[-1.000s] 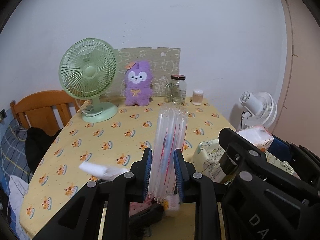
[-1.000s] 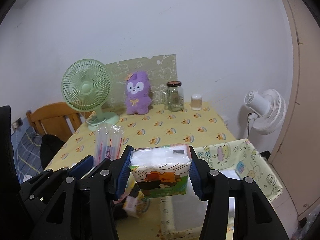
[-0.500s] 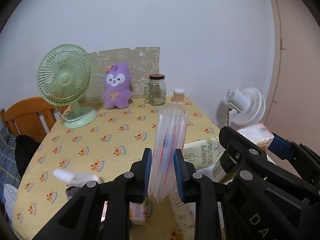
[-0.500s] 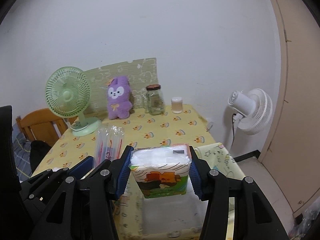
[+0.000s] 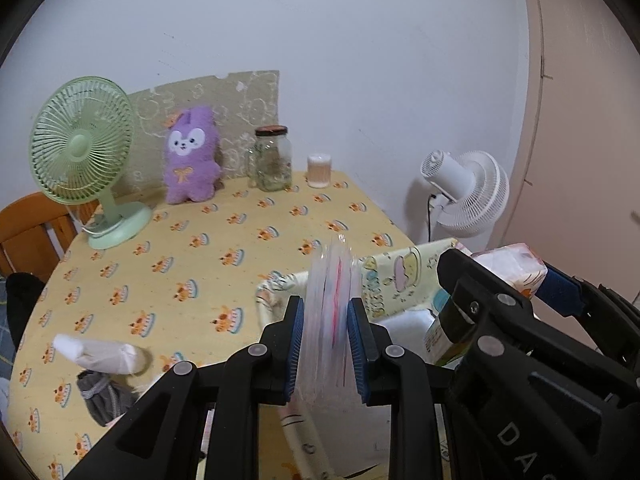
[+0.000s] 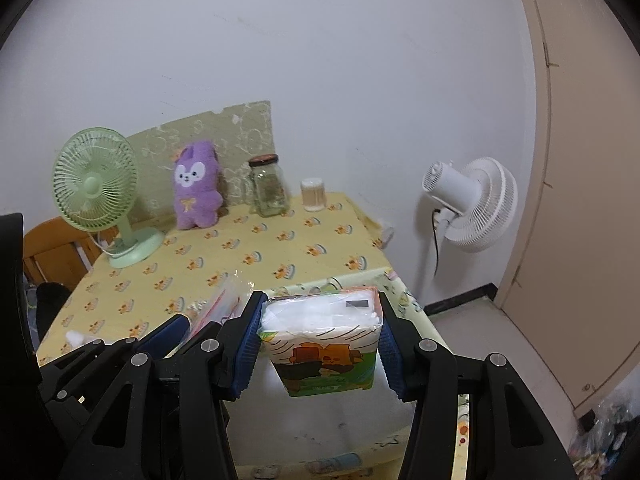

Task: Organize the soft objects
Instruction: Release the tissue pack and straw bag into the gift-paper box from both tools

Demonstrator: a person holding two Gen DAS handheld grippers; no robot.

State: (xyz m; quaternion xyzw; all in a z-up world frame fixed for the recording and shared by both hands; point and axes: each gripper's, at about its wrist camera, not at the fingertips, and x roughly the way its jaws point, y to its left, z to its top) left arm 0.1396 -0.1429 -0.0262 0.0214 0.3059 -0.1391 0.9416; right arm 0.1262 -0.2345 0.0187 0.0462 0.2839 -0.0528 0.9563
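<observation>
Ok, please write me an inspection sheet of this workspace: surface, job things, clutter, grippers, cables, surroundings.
Surface: table under a yellow patterned cloth.
Job's things: clear plastic packet and tissue pack, both held over a fabric storage bin with cartoon print at the table's near corner; purple plush toy upright at the back.
Clutter: green desk fan, glass jar, small lidded cup, white roll lying on a grey cloth.
Grippers: left gripper shut on the packet; right gripper shut on the tissue pack.
Cables: dark cord hanging below the white fan.
Surroundings: white wall, wooden chair, beige door.
</observation>
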